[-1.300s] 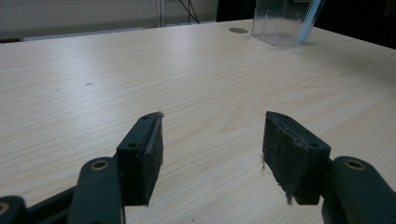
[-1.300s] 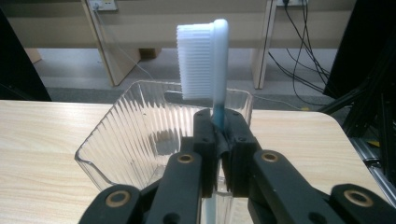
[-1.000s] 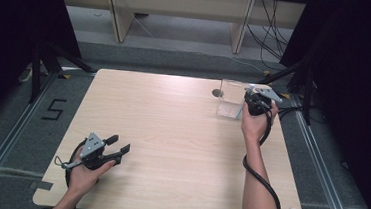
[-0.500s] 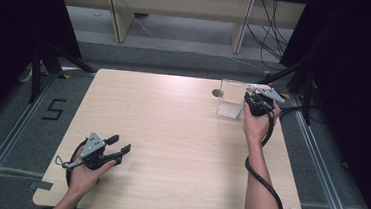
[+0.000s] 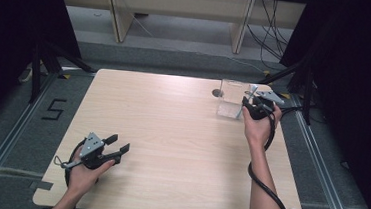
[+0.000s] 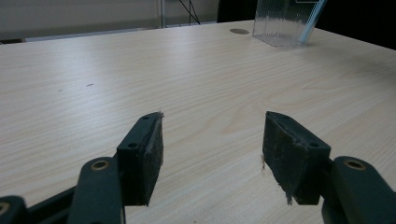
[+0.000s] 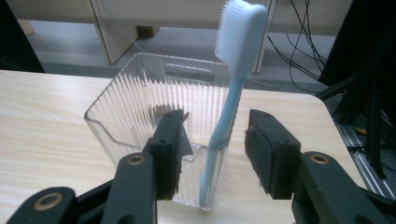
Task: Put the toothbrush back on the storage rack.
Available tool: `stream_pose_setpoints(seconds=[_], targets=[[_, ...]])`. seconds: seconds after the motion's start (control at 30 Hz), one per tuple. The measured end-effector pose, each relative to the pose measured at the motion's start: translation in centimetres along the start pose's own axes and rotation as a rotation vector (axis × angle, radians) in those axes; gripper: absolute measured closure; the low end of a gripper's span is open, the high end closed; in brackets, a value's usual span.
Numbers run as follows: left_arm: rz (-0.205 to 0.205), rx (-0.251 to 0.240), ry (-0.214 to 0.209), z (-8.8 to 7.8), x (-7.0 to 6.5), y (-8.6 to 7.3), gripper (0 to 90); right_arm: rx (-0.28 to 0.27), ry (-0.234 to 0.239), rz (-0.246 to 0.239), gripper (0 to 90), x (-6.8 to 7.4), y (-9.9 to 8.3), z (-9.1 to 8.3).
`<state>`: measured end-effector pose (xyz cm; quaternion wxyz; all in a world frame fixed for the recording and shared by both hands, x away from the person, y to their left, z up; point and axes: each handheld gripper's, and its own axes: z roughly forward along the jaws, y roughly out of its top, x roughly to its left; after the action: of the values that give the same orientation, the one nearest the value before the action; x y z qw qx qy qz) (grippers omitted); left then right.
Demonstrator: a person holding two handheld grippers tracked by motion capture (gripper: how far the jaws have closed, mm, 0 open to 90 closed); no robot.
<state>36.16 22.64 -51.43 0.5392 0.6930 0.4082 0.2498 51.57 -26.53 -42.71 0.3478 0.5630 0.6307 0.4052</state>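
Note:
A clear ribbed plastic cup [image 7: 154,102] stands near the table's far right corner, also visible as the cup [image 5: 231,99] from above. A light blue toothbrush [image 7: 233,70] stands in it, head up, leaning against the near right corner. My right gripper [image 7: 215,149] is open just in front of the cup; its jaws stand either side of the toothbrush handle without touching it. From above, the right gripper [image 5: 254,107] sits right beside the cup. My left gripper [image 5: 115,149] rests open at the near left of the table, nothing between its fingertips [image 6: 149,154].
The light wooden table [image 5: 170,148] has a small round hole [image 5: 217,93] left of the cup. Black cables trail from both grippers. Beyond the far edge are wooden furniture legs [image 5: 119,19] and floor cables. Metal rails run along both sides of the table.
The right hand has drawn back slightly from the cup. The toothbrush stays standing in it. The left gripper has not moved.

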Motion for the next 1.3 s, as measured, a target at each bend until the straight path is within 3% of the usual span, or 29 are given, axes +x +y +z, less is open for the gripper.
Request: stream_pose_setpoints(seconds=[0.07,0.17,0.2,0.3,0.4,0.43,0.5,0.6,0.67,0.7,0.73,0.83,0.9,1.0,1.07,1.1,1.13,1.2,1.23,1.3], targets=[[0.0,-0.001,0.001,0.0,0.0,0.0,37.6,0.005,0.001,0.013,54.9,0.2,-0.2,-0.3],[0.0,0.007,0.009,-0.2,0.0,0.0,37.6,0.021,0.019,-0.019,53.9,0.2,-0.4,-0.8],[0.002,0.007,0.01,-0.2,0.0,0.0,37.7,0.039,0.025,0.004,53.9,0.4,-0.6,-1.1],[-0.001,0.006,0.014,-0.2,0.1,0.0,37.7,0.048,0.043,-0.026,53.8,0.4,-0.9,-1.8],[-0.003,-0.004,0.008,-0.1,0.2,-0.1,37.7,0.065,0.035,0.002,53.8,0.6,-1.1,-2.6],[0.0,0.006,0.015,-0.2,0.1,0.0,37.6,0.058,0.054,-0.028,53.5,0.3,-1.3,-3.0],[0.004,0.006,0.013,-0.2,0.0,0.0,37.7,0.064,0.049,-0.003,53.2,0.5,-1.5,-3.6],[0.005,0.007,0.014,-0.2,0.0,0.0,37.7,0.073,0.053,-0.015,52.7,0.6,-1.9,-4.4],[0.003,0.008,0.017,-0.2,0.1,0.0,37.8,0.087,0.063,0.004,52.4,0.9,-2.3,-4.9],[0.003,0.008,0.017,-0.2,0.1,0.0,37.9,0.088,0.071,-0.032,52.3,0.7,-2.5,-5.1],[0.002,0.009,0.018,-0.2,0.1,-0.1,37.8,0.093,0.071,-0.011,52.3,1.0,-2.7,-5.4],[0.003,0.01,0.021,-0.3,0.1,-0.1,37.8,0.094,0.078,-0.032,52.2,0.9,-3.3,-5.9],[0.003,0.011,0.022,-0.3,0.2,-0.1,37.8,0.105,0.078,-0.011,52.1,1.2,-3.8,-6.3],[0.001,0.008,0.023,-0.3,0.2,-0.1,37.9,0.108,0.097,-0.039,52.0,1.1,-4.4,-6.7],[0.0,0.002,0.02,-0.2,0.2,-0.1,37.9,0.109,0.106,-0.039,52.0,1.2,-4.9,-7.1],[0.003,0.012,0.025,-0.3,0.2,-0.1,37.8,0.123,0.094,-0.009,51.9,1.6,-5.1,-7.4],[0.003,0.012,0.025,-0.3,0.2,-0.1,37.8,0.116,0.112,-0.042,51.9,1.4,-5.3,-7.5],[0.004,0.011,0.024,-0.3,0.2,-0.1,37.9,0.117,0.104,-0.027,51.7,1.7,-5.5,-7.8],[0.004,0.009,0.022,-0.2,0.1,-0.1,37.9,0.119,0.121,-0.051,51.5,1.8,-5.9,-8.2],[0.003,0.002,0.018,-0.2,0.1,-0.2,37.9,0.125,0.12,-0.045,51.2,2.1,-6.4,-8.6]])
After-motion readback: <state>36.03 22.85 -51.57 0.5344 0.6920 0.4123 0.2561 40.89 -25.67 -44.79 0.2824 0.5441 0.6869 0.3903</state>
